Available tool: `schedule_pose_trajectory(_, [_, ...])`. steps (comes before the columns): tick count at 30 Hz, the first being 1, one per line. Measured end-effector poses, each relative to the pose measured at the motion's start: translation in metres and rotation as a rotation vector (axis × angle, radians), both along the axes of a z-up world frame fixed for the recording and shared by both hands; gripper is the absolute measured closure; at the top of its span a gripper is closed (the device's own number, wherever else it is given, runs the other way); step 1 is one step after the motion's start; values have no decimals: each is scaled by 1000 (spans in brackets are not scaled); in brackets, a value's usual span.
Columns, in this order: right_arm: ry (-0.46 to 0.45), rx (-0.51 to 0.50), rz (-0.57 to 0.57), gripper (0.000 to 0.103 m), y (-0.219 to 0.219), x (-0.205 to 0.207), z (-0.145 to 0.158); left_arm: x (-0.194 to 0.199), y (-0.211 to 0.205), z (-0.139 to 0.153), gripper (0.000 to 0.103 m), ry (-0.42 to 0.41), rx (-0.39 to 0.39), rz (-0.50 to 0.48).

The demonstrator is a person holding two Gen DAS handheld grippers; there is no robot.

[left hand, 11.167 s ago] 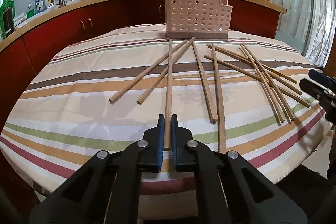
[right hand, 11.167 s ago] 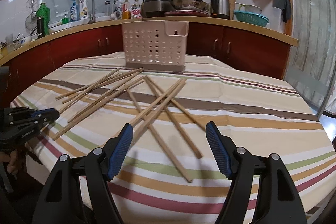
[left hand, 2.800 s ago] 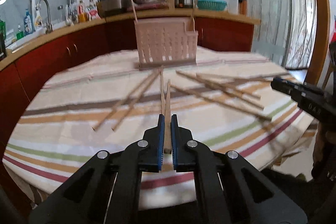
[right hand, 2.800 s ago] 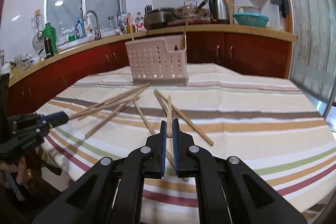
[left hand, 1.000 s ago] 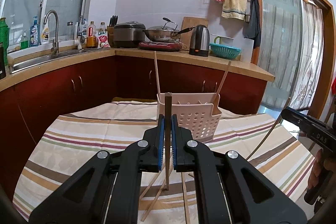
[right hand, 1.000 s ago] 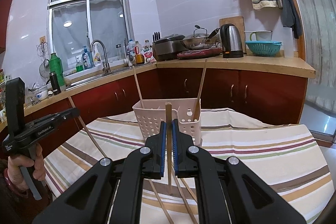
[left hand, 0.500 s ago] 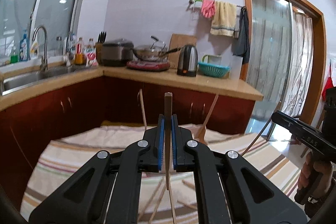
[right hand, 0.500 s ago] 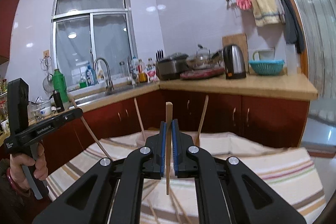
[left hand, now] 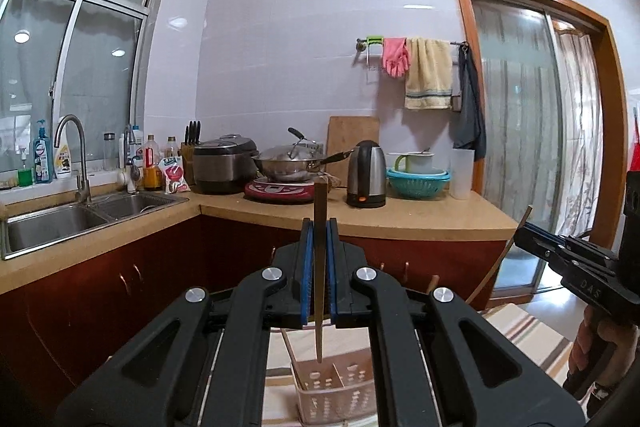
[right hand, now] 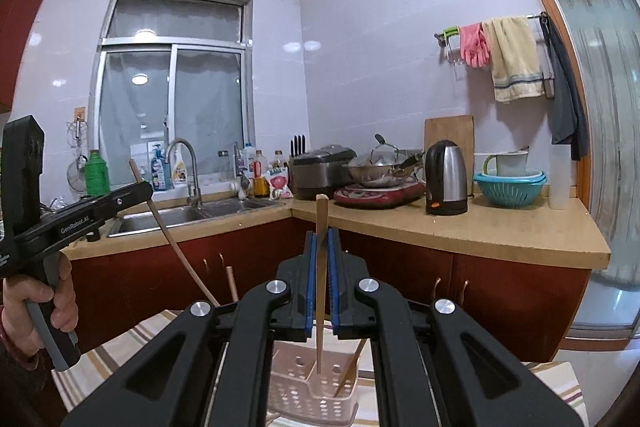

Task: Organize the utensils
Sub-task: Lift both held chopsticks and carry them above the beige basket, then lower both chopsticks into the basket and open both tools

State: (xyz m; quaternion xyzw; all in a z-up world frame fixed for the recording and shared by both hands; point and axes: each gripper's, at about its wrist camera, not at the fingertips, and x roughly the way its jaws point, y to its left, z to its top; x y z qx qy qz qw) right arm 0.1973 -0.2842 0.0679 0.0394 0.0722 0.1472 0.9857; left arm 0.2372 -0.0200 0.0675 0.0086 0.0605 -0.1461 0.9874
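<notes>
My left gripper (left hand: 319, 227) is shut on a wooden chopstick (left hand: 319, 327) held upright, its lower tip just above the pink perforated utensil basket (left hand: 336, 397). My right gripper (right hand: 321, 239) is shut on another wooden chopstick (right hand: 320, 339), also upright, its tip over the same basket (right hand: 312, 387). Chopsticks stand in the basket: one (left hand: 290, 351) in the left wrist view, one (right hand: 350, 367) leaning in the right wrist view. Each gripper shows in the other's view, the right one (left hand: 576, 267) and the left one (right hand: 80, 215), each with its chopstick.
The striped tablecloth (right hand: 116, 351) shows beside the basket. Behind stand red cabinets and a wooden counter (left hand: 420, 219) with a kettle (left hand: 366, 173), wok, rice cooker and sink (left hand: 80, 215). Hands hold the gripper handles at the frame edges.
Both grippers have risen further and tipped up, bringing their chopsticks upright over the basket. The table has dropped almost out of view.
</notes>
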Motion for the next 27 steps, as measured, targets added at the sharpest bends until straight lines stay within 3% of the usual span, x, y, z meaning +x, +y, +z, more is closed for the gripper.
schedule_pose_trajectory(11, [195,39,5,97,-1,65,-59,75,5,-72,96,219,-8,20])
schedule_pose_trajectory(18, [282,55,3,97,-1,88,-89,97,10,-103,96,301,-1,37])
schedule_pose_trajectory(19, [293,58,4,97,-2,90,-92,100,10,-105,93,305,-1,40])
schedule_pose_trajectory(21, [300,60,3,96,-2,92,-94,101,11,-109,74,312,-3,43])
schedule_pose_trajectory(23, [299,58,-4,90,-2,92,-96,101,13,-111,61,307,-11,52])
schedule_pose_trajectory(25, [292,58,-14,73,-3,89,-96,99,15,-112,57,306,-24,52])
schedule_pose_trajectory(27, [283,55,-25,70,-5,86,-94,97,17,-111,51,303,-27,53])
